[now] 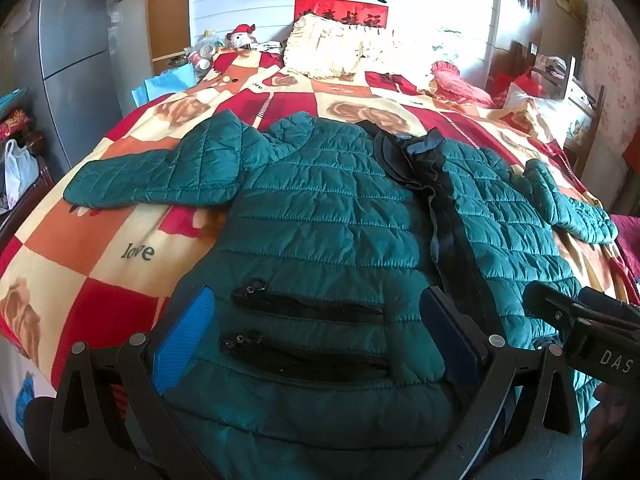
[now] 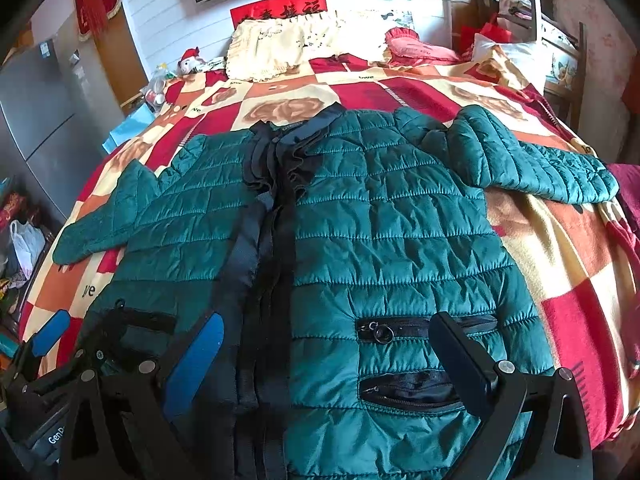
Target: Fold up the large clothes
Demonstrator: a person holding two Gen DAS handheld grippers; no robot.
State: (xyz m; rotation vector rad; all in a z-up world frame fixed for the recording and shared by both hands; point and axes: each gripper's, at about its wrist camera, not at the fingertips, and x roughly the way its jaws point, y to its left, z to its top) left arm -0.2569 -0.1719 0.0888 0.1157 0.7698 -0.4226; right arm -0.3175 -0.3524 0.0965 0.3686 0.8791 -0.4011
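Observation:
A dark green quilted jacket [image 1: 328,208] lies front up and spread flat on the bed, with a black zip placket down the middle and both sleeves out to the sides. It also shows in the right wrist view [image 2: 400,220]. My left gripper [image 1: 316,320] is open, its blue-padded fingers [image 1: 184,332] straddling the jacket's left pocket zips near the hem. My right gripper [image 2: 328,344] is open over the right pockets near the hem. The right gripper's body [image 1: 592,320] shows at the left view's right edge, and the left gripper [image 2: 132,332] shows at the right view's lower left.
The bed carries a red, orange and cream checked blanket [image 1: 120,232]. Cream pillows [image 1: 332,48] and a pink cushion [image 1: 460,80] lie at the head. A grey fridge [image 1: 76,48] stands left of the bed. A wooden chair [image 2: 560,40] stands at the right.

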